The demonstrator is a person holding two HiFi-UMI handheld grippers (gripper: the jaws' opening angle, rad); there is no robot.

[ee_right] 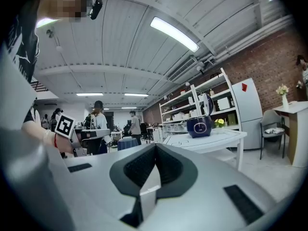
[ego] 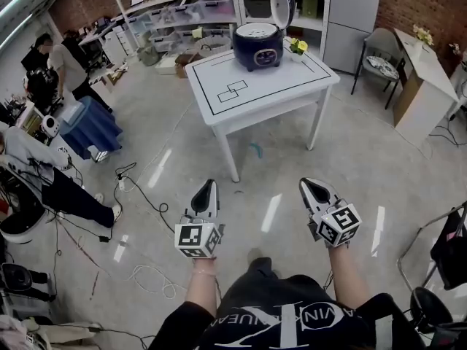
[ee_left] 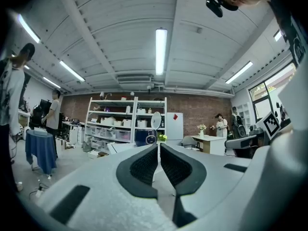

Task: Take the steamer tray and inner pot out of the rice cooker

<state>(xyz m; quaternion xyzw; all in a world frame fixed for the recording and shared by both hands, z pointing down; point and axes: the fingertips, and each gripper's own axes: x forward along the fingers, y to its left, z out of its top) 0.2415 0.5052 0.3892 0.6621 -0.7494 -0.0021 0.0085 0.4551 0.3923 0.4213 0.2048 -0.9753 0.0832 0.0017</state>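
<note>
We see the rice cooker (ego: 258, 46) standing upright near the far edge of the white table (ego: 277, 90), well apart from both grippers. Its lid (ego: 283, 6) is swung up and back, so its longest line runs vertical, and its front panel faces us. The body is dark blue and rounded. A pale round insert (ego: 257, 30) shows in the open top, though we cannot tell tray from pot. Yellow flowers (ego: 298, 46) sit just beside it.

Black rectangles are drawn on the tabletop. Around the table lies a grey floor (ego: 365, 166) with loose cables (ego: 139, 188). Shelves (ego: 182, 13) and a brick wall (ego: 423, 2) stand behind.

Our left gripper (ego: 210, 184) has its jaws almost together with only a slit between, holding nothing. Our right gripper (ego: 306, 183) is pinched closed, also empty.
</note>
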